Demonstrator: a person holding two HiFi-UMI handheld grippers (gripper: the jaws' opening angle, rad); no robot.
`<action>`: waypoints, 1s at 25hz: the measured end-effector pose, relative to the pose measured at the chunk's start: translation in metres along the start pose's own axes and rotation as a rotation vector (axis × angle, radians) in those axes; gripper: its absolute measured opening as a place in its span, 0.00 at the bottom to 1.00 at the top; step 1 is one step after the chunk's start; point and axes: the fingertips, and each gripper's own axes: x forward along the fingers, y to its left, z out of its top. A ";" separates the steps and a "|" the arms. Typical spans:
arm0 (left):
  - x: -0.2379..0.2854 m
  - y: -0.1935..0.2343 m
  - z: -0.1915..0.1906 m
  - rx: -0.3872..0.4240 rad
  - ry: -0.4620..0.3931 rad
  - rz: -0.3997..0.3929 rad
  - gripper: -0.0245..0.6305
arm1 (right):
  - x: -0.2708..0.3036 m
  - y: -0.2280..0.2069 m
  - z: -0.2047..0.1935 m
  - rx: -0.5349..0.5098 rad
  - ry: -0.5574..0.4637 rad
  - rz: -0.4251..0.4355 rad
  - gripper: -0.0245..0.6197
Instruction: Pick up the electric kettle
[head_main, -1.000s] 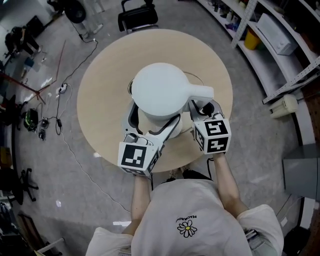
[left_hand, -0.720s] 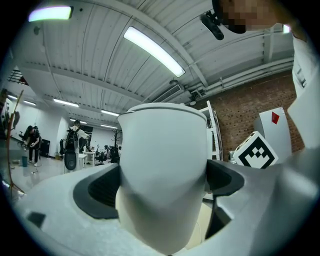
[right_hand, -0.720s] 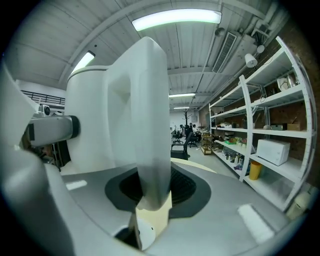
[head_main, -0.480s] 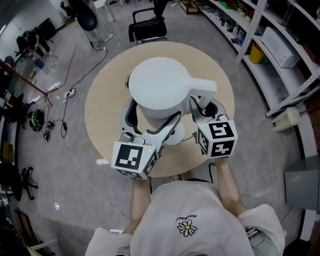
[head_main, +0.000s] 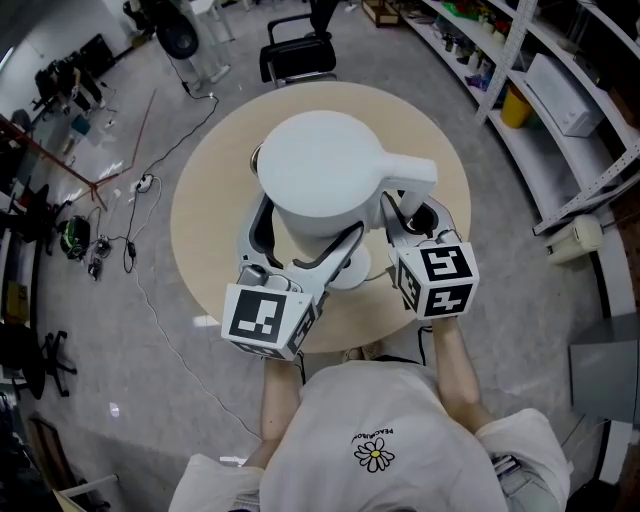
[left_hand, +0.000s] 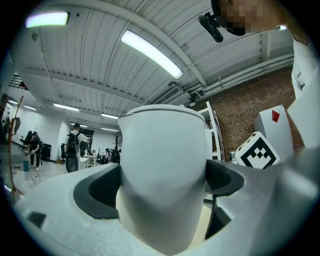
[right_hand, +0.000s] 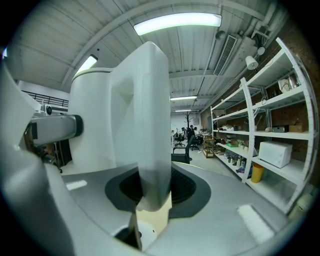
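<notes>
Holds the white plastic electric kettle (head_main: 320, 175) above the round beige counter's (head_main: 210, 230) middle, clamping its body in the left gripper (head_main: 305, 240), pinching its handle in the right gripper (head_main: 405, 212); risks tipping it through uneven raising.

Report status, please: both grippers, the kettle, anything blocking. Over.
Left gripper shut on white plastic electric kettle body. Right gripper shut on its handle. Kettle held above round beige table. Nothing in the way.

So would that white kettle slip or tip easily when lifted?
Probably rigid: the kettle shows no denting in the left gripper. Its smooth body could slip. The handle juts sideways, so it may tilt; the right gripper there likely helps.
</notes>
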 end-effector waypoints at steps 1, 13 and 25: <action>-0.001 -0.001 0.000 0.003 0.000 -0.001 0.87 | -0.001 0.000 0.000 -0.003 -0.002 0.000 0.21; -0.010 -0.005 0.010 0.027 -0.009 0.000 0.87 | -0.009 0.006 0.008 -0.022 -0.021 0.004 0.20; -0.014 -0.006 0.024 0.013 -0.052 0.008 0.86 | -0.014 0.011 0.016 -0.043 -0.035 0.007 0.20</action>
